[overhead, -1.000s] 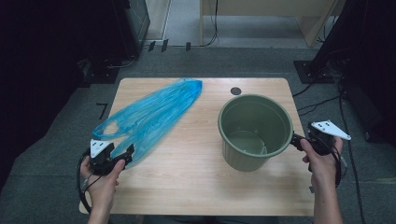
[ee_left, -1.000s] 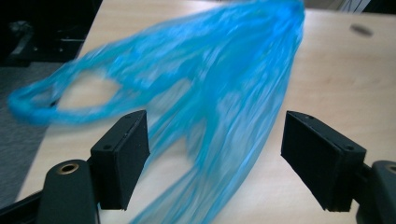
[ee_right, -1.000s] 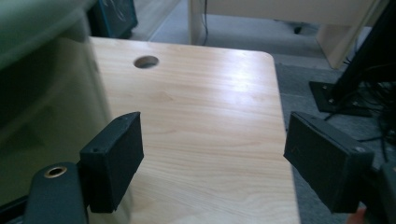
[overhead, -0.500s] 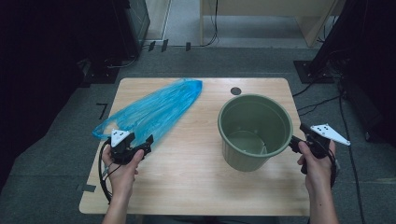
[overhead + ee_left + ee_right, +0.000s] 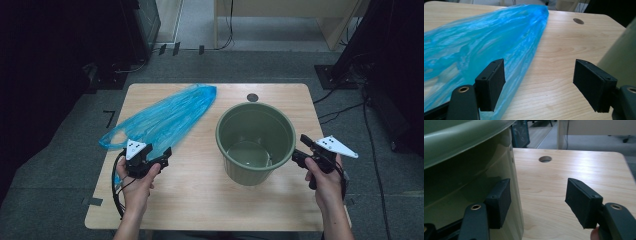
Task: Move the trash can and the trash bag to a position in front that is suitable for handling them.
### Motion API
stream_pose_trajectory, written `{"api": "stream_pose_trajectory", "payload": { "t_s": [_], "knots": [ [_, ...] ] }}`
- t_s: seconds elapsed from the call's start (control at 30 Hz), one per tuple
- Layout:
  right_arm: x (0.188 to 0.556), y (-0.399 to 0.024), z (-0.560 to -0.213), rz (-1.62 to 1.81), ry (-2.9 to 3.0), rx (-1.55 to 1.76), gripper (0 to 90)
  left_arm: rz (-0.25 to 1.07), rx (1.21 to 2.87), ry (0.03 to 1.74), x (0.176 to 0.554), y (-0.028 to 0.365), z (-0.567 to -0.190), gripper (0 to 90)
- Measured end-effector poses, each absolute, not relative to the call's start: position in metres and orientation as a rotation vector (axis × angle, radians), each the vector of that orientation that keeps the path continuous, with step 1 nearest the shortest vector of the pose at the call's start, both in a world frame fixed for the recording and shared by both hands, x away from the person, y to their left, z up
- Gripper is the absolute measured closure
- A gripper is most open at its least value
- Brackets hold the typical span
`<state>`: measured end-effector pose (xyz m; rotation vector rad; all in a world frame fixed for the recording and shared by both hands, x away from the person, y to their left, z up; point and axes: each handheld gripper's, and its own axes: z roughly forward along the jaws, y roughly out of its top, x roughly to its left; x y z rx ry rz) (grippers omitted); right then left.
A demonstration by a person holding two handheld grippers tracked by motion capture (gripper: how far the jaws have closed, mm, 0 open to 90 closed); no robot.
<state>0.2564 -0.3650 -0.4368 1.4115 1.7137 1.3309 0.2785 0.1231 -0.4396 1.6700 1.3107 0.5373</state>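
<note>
Wooden table (image 5: 200, 200): your left gripper (image 5: 167, 153) gapes beside the blue bag (image 5: 165, 117); your right gripper (image 5: 298, 148), jaws apart and just closing with nothing between them, could tip the green bucket (image 5: 255, 142).

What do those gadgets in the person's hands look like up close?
Each hand holds a black handheld tool. The left gripper and the right gripper each carry a pale grey three-cornered plate dotted with small marks on top. Each ends in two jaws faced with flat, black rectangular pads, fixed by screws on arms with brass-coloured rivets. A black cable loops from the left one. The forearms are bare, with no sleeves in view.
</note>
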Motion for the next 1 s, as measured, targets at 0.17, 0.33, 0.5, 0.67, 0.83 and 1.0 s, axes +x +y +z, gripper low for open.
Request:
{"api": "stream_pose_trajectory", "payload": {
  "t_s": [0.17,0.33,0.5,0.67,0.83,1.0],
  "knots": [
    [0.255,-0.347,-0.435,1.339,1.758,1.373,37.5,0.517,1.685,1.289,0.278,0.112,-0.444,25.2],
    [0.252,-0.330,-0.433,1.340,1.775,1.360,37.5,0.506,1.693,1.252,0.278,0.101,-0.444,25.8],
    [0.250,-0.314,-0.432,1.340,1.790,1.340,37.1,0.489,1.686,1.219,0.277,0.093,-0.444,26.9],
    [0.252,-0.305,-0.437,1.349,1.742,1.395,30.6,0.486,1.645,1.218,0.281,0.089,-0.444,28.9],
    [0.259,-0.299,-0.448,1.318,1.697,1.413,34.2,0.469,1.637,1.179,0.288,0.079,-0.446,40.1],
    [0.252,-0.285,-0.450,1.352,1.682,1.354,54.7,0.489,1.670,1.122,0.280,0.062,-0.445,58.6]
  ]
}}
